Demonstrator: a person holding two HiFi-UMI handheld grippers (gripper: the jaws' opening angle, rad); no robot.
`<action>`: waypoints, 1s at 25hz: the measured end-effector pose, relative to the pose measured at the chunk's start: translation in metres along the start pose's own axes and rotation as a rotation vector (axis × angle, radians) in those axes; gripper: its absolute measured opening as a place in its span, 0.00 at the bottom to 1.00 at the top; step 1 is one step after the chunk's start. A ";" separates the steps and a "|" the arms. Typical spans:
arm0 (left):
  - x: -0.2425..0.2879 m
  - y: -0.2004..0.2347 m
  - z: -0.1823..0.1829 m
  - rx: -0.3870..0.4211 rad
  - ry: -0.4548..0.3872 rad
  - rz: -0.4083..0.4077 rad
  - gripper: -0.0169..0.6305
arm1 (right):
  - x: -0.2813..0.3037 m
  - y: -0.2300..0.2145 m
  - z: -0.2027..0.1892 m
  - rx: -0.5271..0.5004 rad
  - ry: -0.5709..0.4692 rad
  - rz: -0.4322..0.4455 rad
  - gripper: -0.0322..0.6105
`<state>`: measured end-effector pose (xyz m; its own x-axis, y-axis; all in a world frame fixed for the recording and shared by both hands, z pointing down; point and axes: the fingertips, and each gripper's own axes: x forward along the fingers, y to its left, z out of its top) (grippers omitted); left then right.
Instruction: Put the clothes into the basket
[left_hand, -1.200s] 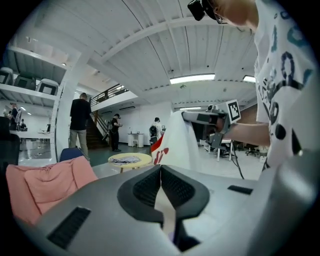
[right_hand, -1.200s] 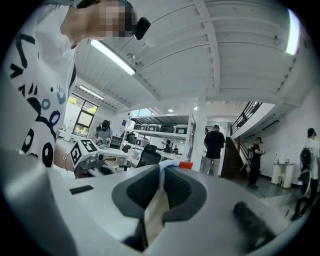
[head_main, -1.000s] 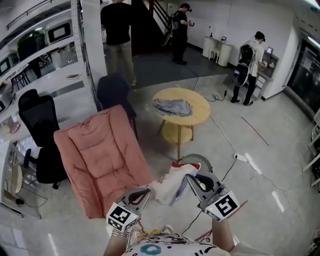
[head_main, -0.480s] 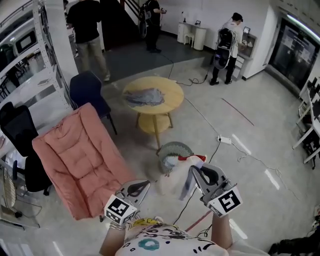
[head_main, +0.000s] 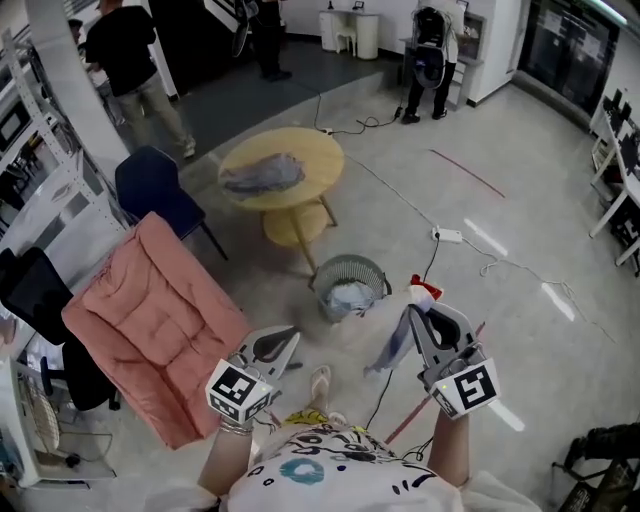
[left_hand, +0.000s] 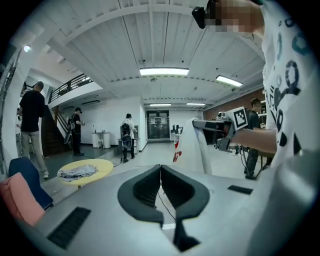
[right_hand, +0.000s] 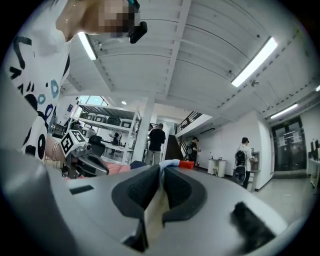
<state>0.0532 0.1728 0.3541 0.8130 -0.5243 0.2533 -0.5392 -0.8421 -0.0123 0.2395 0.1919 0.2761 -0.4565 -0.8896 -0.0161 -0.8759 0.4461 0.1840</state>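
Note:
A white garment (head_main: 372, 335) with red and blue parts hangs from my right gripper (head_main: 412, 312), which is shut on it just right of the basket. In the right gripper view, cloth (right_hand: 159, 200) is pinched between the closed jaws of that gripper (right_hand: 161, 170). The grey mesh basket (head_main: 372, 270) stands on the floor with pale clothes (head_main: 350, 295) inside. My left gripper (head_main: 290, 336) is shut and empty, left of the garment; its jaws meet in the left gripper view (left_hand: 161, 168). Another grey garment (head_main: 262, 173) lies on the round yellow table (head_main: 315, 150).
A pink recliner (head_main: 150, 305) stands at the left, with a blue chair (head_main: 150, 185) and a black office chair (head_main: 30, 290) behind it. A power strip (head_main: 448, 236) and cables lie on the floor to the right. Several people stand at the back.
Both grippers have swung right, away from the recliner. The garment has gone with the right gripper and now hangs beside the basket. The left gripper stands apart from the cloth.

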 end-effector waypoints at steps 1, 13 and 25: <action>0.006 0.002 -0.002 0.002 0.003 -0.013 0.05 | 0.001 -0.005 -0.003 -0.001 0.007 -0.013 0.12; 0.079 0.096 0.013 0.004 -0.042 -0.099 0.05 | 0.095 -0.050 0.008 -0.088 0.050 -0.060 0.12; 0.103 0.195 0.021 -0.026 -0.082 -0.057 0.05 | 0.201 -0.068 0.012 -0.144 0.078 -0.016 0.12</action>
<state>0.0364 -0.0476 0.3572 0.8571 -0.4852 0.1729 -0.4963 -0.8678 0.0250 0.2049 -0.0161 0.2484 -0.4245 -0.9038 0.0549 -0.8487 0.4183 0.3236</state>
